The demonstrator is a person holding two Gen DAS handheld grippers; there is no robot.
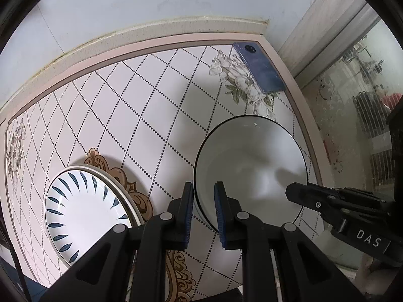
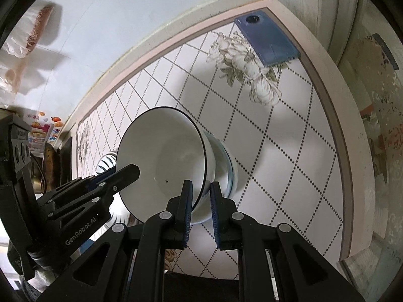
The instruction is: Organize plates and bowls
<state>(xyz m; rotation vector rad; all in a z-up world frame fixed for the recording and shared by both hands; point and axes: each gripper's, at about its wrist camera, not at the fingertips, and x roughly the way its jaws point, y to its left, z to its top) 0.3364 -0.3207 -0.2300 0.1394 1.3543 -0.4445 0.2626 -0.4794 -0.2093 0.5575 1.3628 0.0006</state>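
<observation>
A white bowl (image 1: 252,166) with a thin dark rim is held between both grippers above the table. My left gripper (image 1: 204,191) is shut on its near-left rim, one finger inside and one outside. My right gripper (image 2: 201,191) is shut on the opposite rim of the same bowl (image 2: 163,156). In the right wrist view a second bowl (image 2: 226,166) sits under it, with a bluish band. A white plate with blue leaf marks (image 1: 83,209) lies on the table at the left, on top of another plate.
The table (image 1: 141,95) has a white diamond-dot cover with flower prints. A blue phone (image 1: 259,68) lies at the far right corner, also in the right wrist view (image 2: 267,40). A wall runs behind; a glass door stands at the right.
</observation>
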